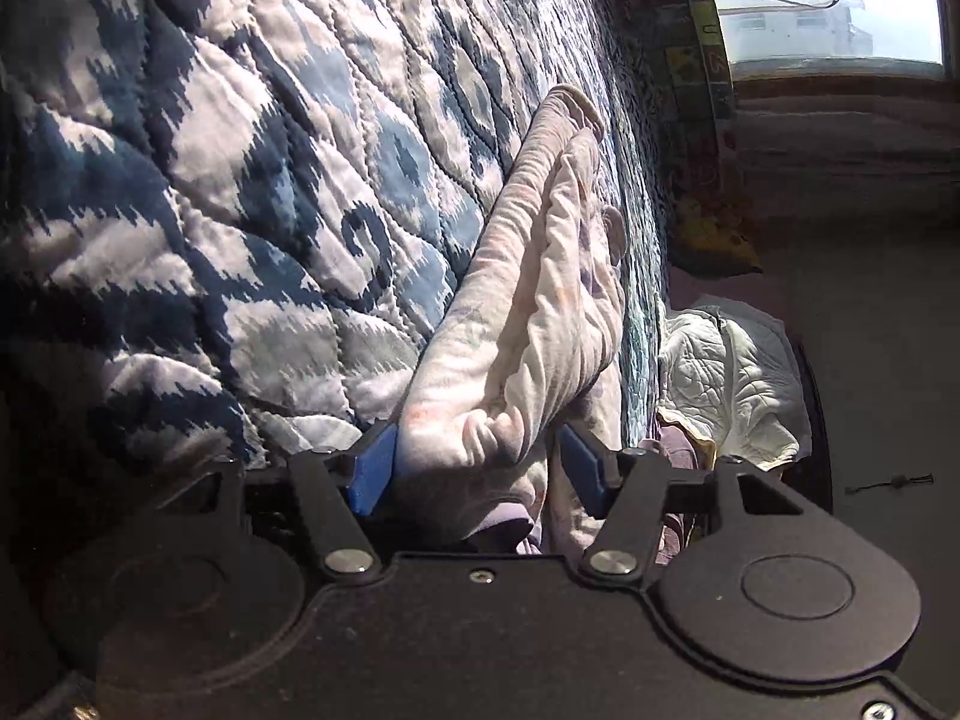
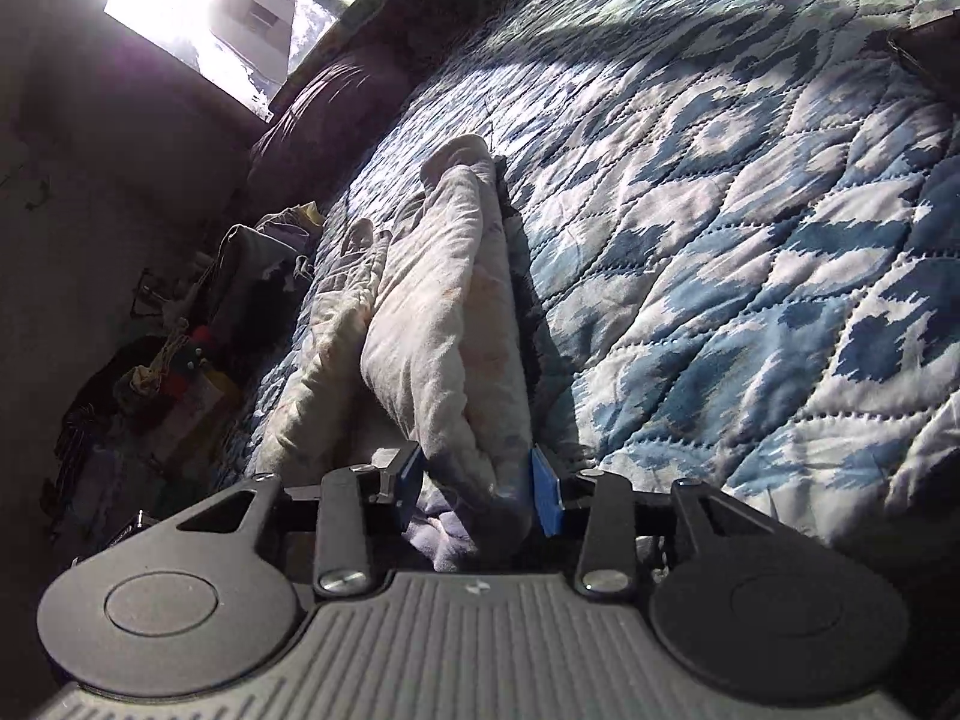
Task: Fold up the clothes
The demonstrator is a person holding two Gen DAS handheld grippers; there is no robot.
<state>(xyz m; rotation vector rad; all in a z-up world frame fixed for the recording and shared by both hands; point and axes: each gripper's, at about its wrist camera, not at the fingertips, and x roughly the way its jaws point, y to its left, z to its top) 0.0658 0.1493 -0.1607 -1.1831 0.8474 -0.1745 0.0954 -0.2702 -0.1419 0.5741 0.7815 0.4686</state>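
Both grippers, left gripper (image 1: 477,468) and right gripper (image 2: 480,483), clamp a bunched pale garment (image 1: 528,300) between their fingers; it stretches ahead over the quilted bedspread (image 1: 240,180). Folding appears partway; flattening remains.

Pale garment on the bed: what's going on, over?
Left gripper and right gripper each shut on pale garment. Garment bunched, over blue quilt. Nothing in the way.

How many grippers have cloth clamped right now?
2. The left gripper pinches a bunched end of the pale garment; the right gripper pinches a fold of it too, over the blue quilt.
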